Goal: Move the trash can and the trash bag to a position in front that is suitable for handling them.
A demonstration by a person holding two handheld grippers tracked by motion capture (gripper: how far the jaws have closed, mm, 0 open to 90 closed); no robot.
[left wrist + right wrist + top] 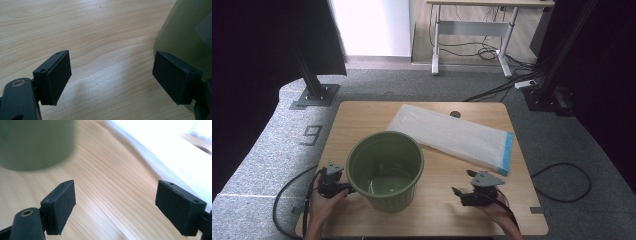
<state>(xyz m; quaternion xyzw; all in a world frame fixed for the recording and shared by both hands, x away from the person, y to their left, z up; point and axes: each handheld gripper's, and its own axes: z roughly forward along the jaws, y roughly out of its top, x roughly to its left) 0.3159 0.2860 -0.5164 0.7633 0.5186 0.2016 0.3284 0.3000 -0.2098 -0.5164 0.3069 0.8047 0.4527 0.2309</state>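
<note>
The left gripper (pixel 343 186) is held wide and empty, right against the near-left wall of the bin (pixel 385 170) at mid-table. The bag (pixel 454 137) is laid flat beyond, its long axis slanting far-left to near-right. The right gripper (pixel 462 186), spread wide and empty, is placed nearer the bag.

Worktop (pixel 362 117): pale wood, fine straight grain, smooth satin finish. Green bucket (pixel 385 170) at 6 o'clock: ribbed plastic, dull outside, faint sheen on the inner floor; white bag (pixel 452 135) at 1 o'clock: thin, slightly translucent plastic film, blue strip along one end. Left tongs (pixel 111 77) and right tongs (pixel 116 207): matt black plastic with flat, rubbery-looking pads.
</note>
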